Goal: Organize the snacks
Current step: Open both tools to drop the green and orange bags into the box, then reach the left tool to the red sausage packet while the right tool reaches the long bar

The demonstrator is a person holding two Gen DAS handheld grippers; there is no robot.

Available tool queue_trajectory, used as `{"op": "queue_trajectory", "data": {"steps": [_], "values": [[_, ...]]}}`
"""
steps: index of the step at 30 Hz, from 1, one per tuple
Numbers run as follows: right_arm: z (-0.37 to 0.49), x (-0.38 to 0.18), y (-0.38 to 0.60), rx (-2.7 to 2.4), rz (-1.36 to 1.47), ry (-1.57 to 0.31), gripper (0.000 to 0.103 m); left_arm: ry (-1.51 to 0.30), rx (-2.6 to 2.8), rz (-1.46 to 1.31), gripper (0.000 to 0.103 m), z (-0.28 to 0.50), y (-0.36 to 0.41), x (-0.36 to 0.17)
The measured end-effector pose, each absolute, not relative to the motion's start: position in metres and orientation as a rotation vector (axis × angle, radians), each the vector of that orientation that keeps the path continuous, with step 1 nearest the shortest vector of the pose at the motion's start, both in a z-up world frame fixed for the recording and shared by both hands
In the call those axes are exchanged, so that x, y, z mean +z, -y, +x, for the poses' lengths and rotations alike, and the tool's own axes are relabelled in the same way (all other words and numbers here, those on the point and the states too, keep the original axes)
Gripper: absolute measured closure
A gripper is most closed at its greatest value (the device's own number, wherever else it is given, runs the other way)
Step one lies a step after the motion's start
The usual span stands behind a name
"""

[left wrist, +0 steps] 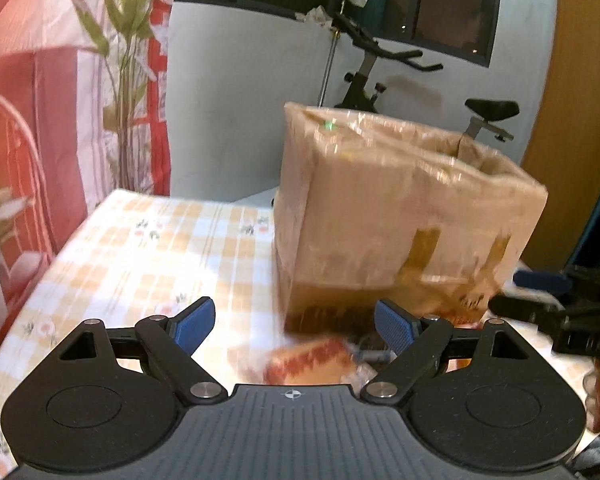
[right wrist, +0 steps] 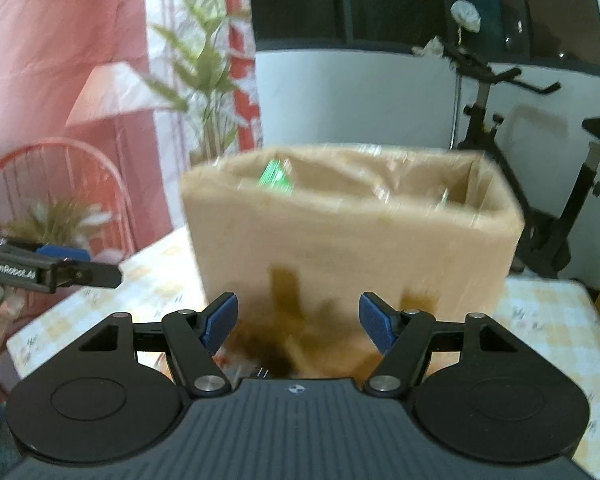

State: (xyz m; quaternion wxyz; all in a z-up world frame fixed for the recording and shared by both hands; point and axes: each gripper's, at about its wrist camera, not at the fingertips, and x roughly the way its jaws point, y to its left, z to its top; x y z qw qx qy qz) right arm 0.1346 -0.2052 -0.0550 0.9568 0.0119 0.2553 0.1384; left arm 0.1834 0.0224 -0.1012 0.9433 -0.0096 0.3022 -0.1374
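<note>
A tall open cardboard box (left wrist: 400, 216) wrapped in clear tape stands on the checked tablecloth (left wrist: 148, 248); it also fills the right wrist view (right wrist: 352, 240). A green packet (right wrist: 276, 174) shows inside its top. A red and tan snack packet (left wrist: 312, 364) lies on the table in front of the box, just below my left gripper (left wrist: 294, 326), which is open and empty. My right gripper (right wrist: 298, 322) is open and empty, close to the box's front face. The right gripper shows at the left wrist view's right edge (left wrist: 548, 296); the left one at the right wrist view's left edge (right wrist: 60, 264).
An exercise bike (left wrist: 384, 60) stands behind the table by a white wall. A plant (left wrist: 128, 60), red-and-white curtain and a red wire chair (right wrist: 60, 184) are at the left. The table's far edge (left wrist: 188, 198) lies behind the box.
</note>
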Motion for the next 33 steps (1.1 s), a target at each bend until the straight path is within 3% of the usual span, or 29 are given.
{"op": "queue_trajectory", "data": {"steps": [10,24,33], "values": [[0.111,-0.122,0.17,0.393,0.004,-0.718,0.033,-0.662,-0.203,-0.087,0.015,0.164,-0.032,-0.14],[0.093,-0.16,0.139,0.541,-0.112,-0.781,0.034,-0.723,-0.204,-0.11,0.016,0.154,-0.029,-0.175],[0.091,-0.168,0.151,0.558,-0.05,-0.804,0.053,-0.74,-0.333,-0.069,0.038,0.153,-0.012,-0.185]]}}
